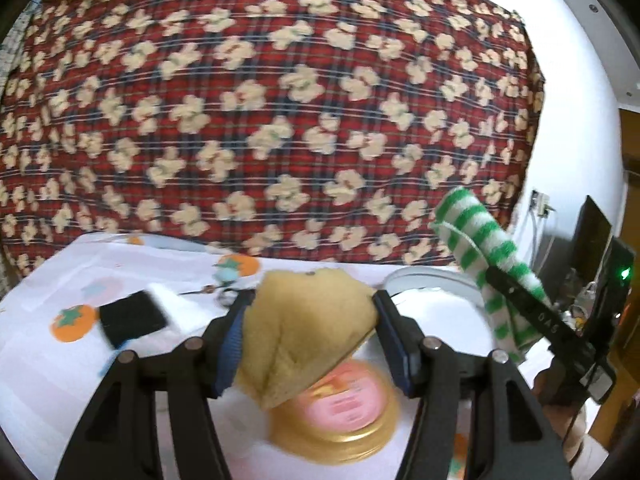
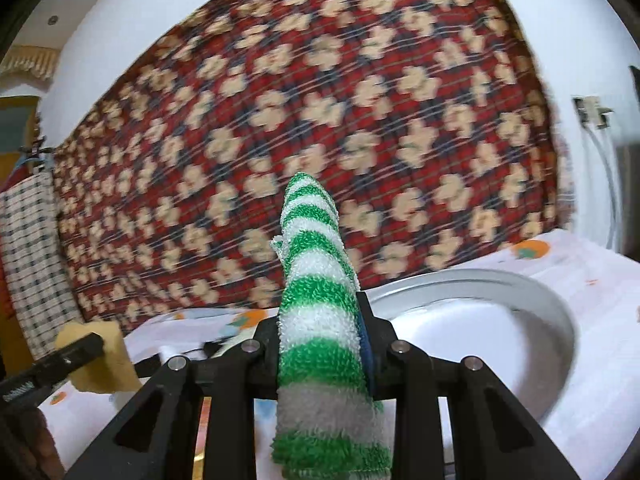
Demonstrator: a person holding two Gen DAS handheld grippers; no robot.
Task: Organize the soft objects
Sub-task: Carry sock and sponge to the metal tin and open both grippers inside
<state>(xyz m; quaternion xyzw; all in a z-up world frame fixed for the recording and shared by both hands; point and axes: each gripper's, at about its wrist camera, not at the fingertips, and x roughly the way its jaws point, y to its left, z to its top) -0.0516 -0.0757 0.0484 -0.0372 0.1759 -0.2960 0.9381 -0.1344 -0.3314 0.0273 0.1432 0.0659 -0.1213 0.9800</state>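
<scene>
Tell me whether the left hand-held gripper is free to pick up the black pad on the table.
Probably not: the left hand-held gripper is shut on the yellow sponge, so its jaws are occupied. The black pad itself lies uncovered.

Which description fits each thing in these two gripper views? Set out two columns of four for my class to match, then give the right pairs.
Things:
1. sponge
2. striped cloth
3. white bowl
4. black pad

Descriptions:
A. lying on the tablecloth, touched by no gripper
B. squeezed in the left gripper
C. round, standing on the table with nothing visible inside
D. green and white, clamped in the right gripper

Pairs: 1-B, 2-D, 3-C, 4-A
</scene>
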